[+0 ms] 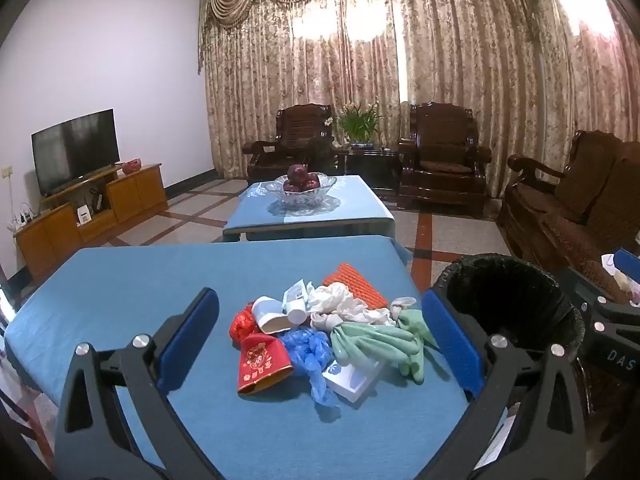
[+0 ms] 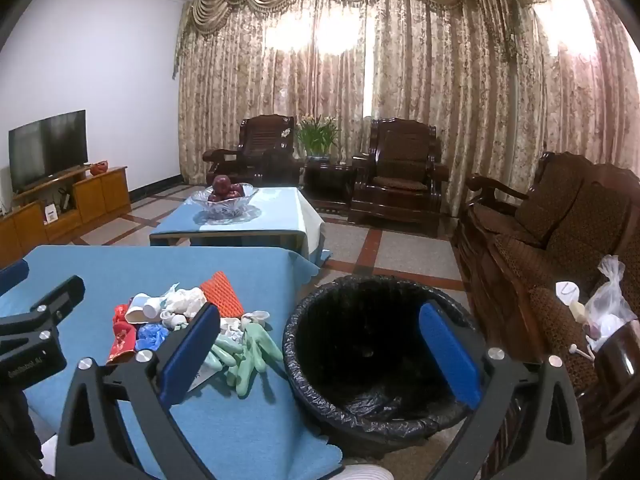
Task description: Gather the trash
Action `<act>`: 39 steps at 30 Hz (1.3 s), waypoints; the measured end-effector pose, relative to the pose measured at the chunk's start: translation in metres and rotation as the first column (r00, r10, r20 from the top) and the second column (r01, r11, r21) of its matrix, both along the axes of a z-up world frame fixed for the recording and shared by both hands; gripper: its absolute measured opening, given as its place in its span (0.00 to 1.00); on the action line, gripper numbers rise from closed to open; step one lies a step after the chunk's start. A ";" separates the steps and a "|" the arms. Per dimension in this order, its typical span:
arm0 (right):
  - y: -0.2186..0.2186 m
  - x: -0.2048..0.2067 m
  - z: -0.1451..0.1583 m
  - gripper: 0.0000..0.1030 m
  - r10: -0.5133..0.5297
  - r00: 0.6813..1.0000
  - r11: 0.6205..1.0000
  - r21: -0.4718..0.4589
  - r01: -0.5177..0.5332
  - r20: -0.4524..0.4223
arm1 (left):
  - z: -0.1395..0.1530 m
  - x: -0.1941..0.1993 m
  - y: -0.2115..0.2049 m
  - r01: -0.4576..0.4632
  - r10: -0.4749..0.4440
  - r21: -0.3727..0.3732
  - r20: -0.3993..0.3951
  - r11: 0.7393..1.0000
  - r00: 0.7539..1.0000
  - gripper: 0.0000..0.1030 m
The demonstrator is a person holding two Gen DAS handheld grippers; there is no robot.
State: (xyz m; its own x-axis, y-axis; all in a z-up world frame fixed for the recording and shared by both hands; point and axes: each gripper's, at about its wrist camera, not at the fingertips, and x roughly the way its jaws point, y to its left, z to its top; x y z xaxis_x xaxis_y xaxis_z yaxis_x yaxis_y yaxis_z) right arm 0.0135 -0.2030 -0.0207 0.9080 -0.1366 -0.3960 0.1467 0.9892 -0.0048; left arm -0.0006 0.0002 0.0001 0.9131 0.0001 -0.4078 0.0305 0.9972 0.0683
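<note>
With the left gripper (image 1: 320,332) and right gripper (image 2: 320,344) both spread and empty, the trash pile (image 1: 320,332) on the counter (image 1: 120,292) beside the bin (image 2: 360,360) looks light, soft and probably slippery, best pinched at bunched folds.

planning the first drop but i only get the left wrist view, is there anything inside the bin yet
observer: the right wrist view looks into the bin; only the crumpled black liner shows, no trash.
operator: what's the right claw doing
observer: the right claw is open, and it frames the bin's mouth.
operator: any trash off the table
observer: a clear plastic bag lies on the sofa.
</note>
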 end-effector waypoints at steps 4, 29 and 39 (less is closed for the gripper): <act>0.000 0.000 0.000 0.94 0.001 1.000 1.000 0.002 -0.001 0.000 | 0.000 0.000 0.000 0.001 -0.001 0.001 -0.004 1.000 1.000 0.95; 0.001 0.001 -0.001 0.94 0.003 1.000 1.000 0.005 -0.003 -0.004 | 0.000 0.000 0.000 -0.001 0.001 0.002 -0.002 1.000 1.000 0.95; 0.001 0.001 -0.002 0.94 0.002 1.000 1.000 0.006 -0.002 -0.006 | 0.000 0.000 -0.001 -0.002 0.002 0.000 -0.005 1.000 1.000 0.95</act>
